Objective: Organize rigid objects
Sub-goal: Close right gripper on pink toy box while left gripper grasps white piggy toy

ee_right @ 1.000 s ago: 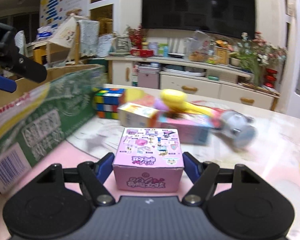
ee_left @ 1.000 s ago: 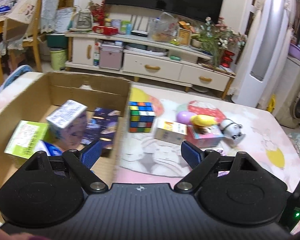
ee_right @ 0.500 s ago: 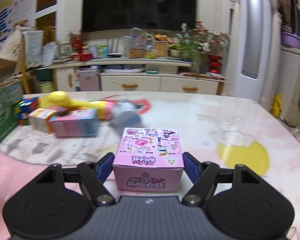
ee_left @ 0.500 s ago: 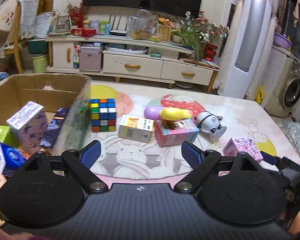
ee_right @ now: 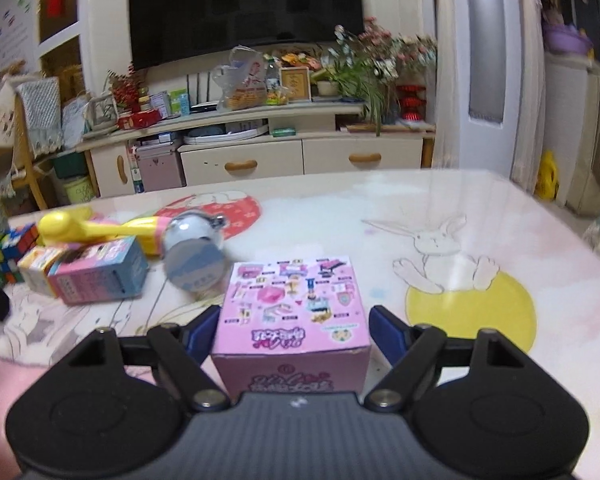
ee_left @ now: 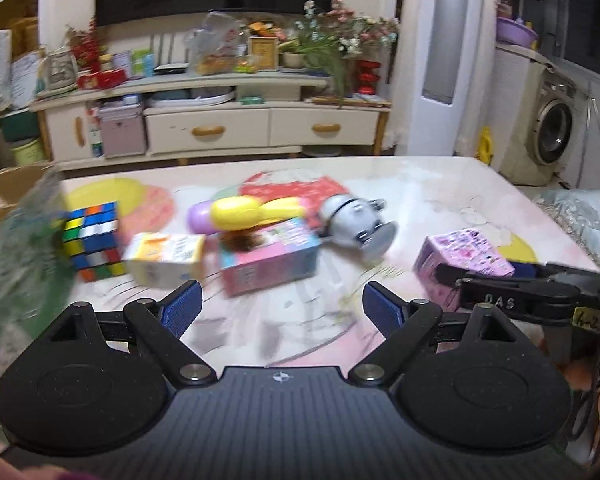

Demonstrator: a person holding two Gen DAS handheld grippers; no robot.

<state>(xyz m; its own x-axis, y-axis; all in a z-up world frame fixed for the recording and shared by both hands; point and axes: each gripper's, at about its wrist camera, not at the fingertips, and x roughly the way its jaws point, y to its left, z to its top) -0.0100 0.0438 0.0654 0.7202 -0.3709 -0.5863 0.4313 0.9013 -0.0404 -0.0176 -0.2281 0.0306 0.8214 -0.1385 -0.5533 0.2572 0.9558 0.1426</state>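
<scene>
**Pink box between right fingers, left gripper open over table**

Table [ee_right: 480, 216] has a pale cartoon cover, rabbit on yellow circle at the right, red patch further back. Room behind: cream TV cabinet [ee_left: 220, 128] with drawers, dark TV [ee_right: 244, 8] above it, flowers [ee_right: 372, 64] on the right end of the cabinet, white tower unit [ee_left: 444, 56], washing machine [ee_left: 552, 128] far right. Cardboard box [ee_left: 4, 196] edge at far left, blurred.

On the table, left to right in the left wrist view: Rubik's cube [ee_left: 92, 240], small yellow-white carton [ee_left: 164, 256], pink-blue box [ee_left: 268, 260] with a yellow toy [ee_left: 252, 210] lying on top, grey round toy [ee_left: 356, 224] just beside it. Views are motion-blurred.

Left gripper [ee_left: 282, 308] is level above the near table, fingers spread wide, nothing between them.

Right gripper [ee_right: 292, 330] sits low over the table at the near right, pointing toward the TV. Small pink box [ee_right: 292, 312] sits upright between its fingers; the right pad shows a gap from the box side, the left pad looks close or touching, so cannot tell if it's clamped. The same box [ee_left: 464, 256] shows at the right in the left wrist view, well apart from the toy cluster
</scene>
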